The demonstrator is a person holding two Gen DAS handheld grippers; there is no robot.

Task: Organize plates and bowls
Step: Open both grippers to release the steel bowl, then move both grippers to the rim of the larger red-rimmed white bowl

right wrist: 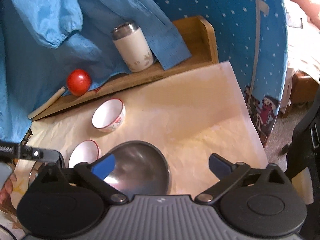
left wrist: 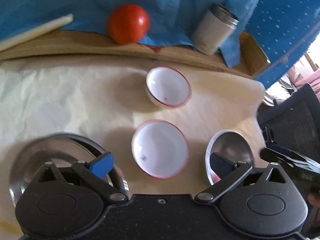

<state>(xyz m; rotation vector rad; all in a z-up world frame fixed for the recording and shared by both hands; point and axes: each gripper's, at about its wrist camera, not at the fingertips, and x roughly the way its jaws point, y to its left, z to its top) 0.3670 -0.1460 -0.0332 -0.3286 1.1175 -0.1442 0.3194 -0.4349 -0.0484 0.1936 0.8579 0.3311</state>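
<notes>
Both grippers (left wrist: 161, 165) (right wrist: 161, 167) spread wide, empty. Steel bowl (right wrist: 140, 166) at 6 o'clock: light, stiff, slippery; pinch rim. White bowls (left wrist: 160, 149) fragile.

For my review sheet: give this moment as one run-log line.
left gripper: open, empty | right gripper: open, empty | steel bowl, steel plate, two white bowls: unstacked

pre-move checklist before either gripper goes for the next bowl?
1. Left gripper open, nothing between its fingers: ok.
2. Right gripper open, nothing held: ok.
3. Two red-rimmed white bowls upright, standing apart: ok.
4. Steel bowl upright on the cream paper sheet: ok.
5. Round steel plates stacked evenly: cannot tell, partly hidden.
6. Red tomato and white steel-rimmed tumbler back on the wooden ledge, clear of the bowls: ok.
</notes>
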